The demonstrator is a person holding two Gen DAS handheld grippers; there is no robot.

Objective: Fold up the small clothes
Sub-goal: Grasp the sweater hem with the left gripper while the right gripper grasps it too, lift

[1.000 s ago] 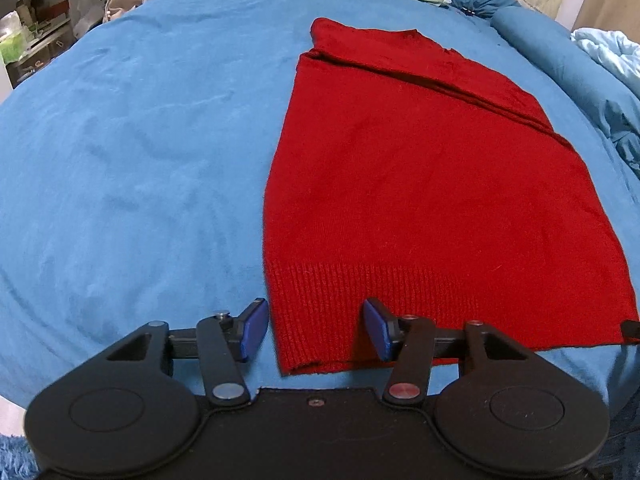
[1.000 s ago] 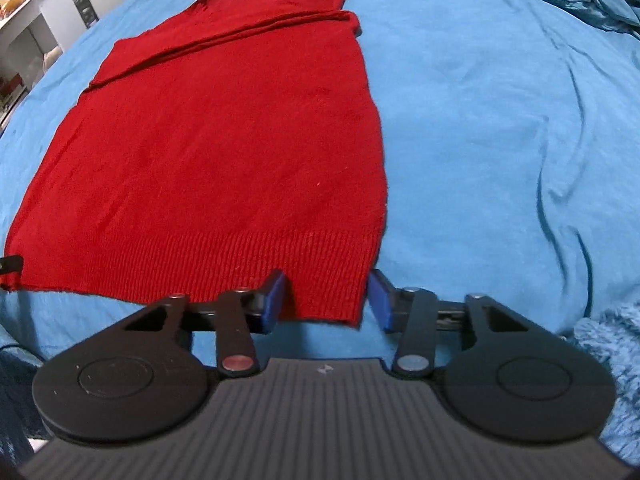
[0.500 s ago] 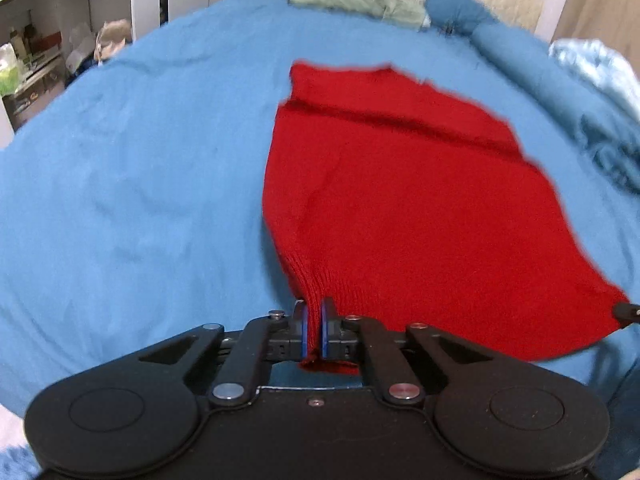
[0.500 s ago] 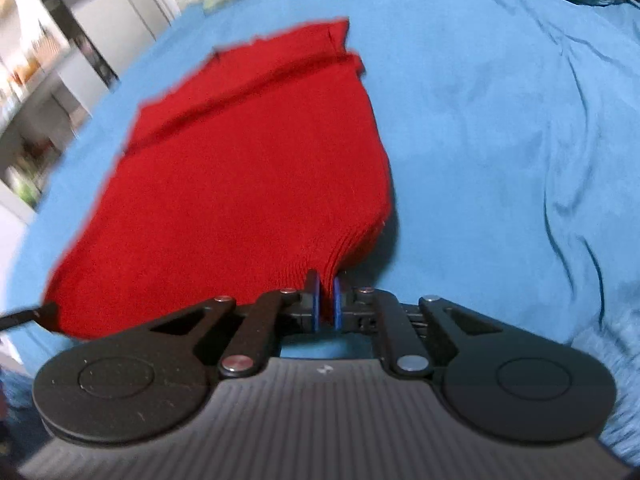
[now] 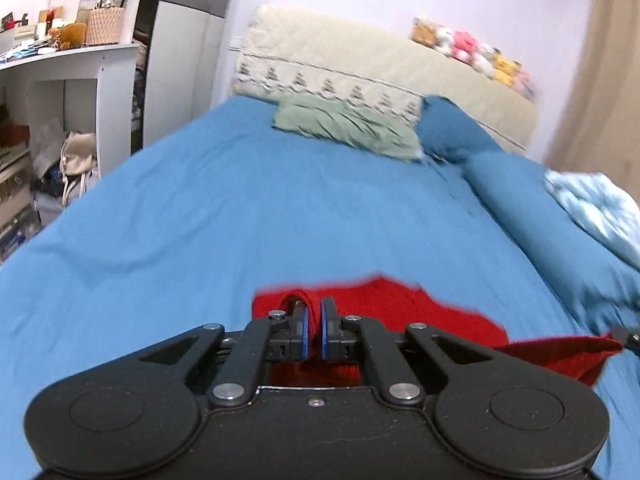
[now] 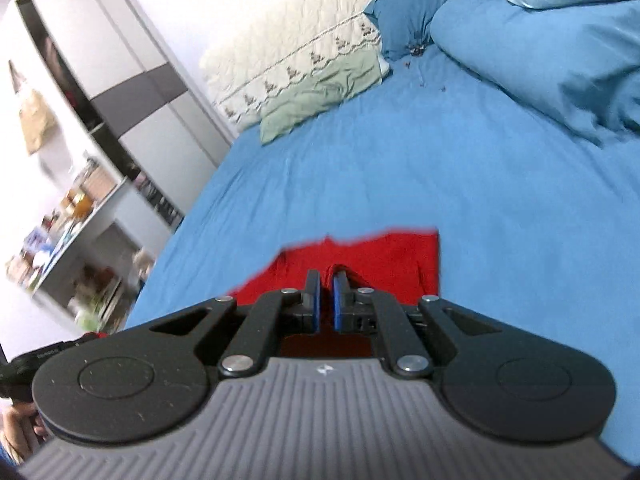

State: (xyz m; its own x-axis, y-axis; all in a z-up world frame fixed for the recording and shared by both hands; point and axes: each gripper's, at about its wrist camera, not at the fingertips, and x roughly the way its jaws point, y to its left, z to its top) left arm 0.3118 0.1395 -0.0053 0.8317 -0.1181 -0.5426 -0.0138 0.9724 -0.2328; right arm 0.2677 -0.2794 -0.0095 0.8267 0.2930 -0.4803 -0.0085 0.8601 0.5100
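Observation:
A red knit garment (image 5: 404,308) lies on the blue bed sheet (image 5: 248,216), its near hem lifted off the bed. My left gripper (image 5: 313,330) is shut on the hem's left corner, with red cloth pinched between the blue pads. My right gripper (image 6: 326,300) is shut on the hem's right corner of the red garment (image 6: 384,256). The far part of the garment shows just past each gripper; the lifted part hangs under them, mostly hidden. The right gripper's tip (image 5: 628,336) shows at the right edge of the left wrist view, holding the stretched hem.
A green pillow (image 5: 344,130), a blue pillow (image 5: 452,130) and a beige headboard (image 5: 380,68) stand at the far end. A rolled blue duvet (image 6: 540,48) runs along the right. White shelves (image 5: 60,76) and a wardrobe (image 6: 120,80) stand to the left of the bed.
Both grippers went from open around the hem corners to shut on them. They then rose and moved towards the headboard, lifting the hem, so most of the garment dropped out of view.

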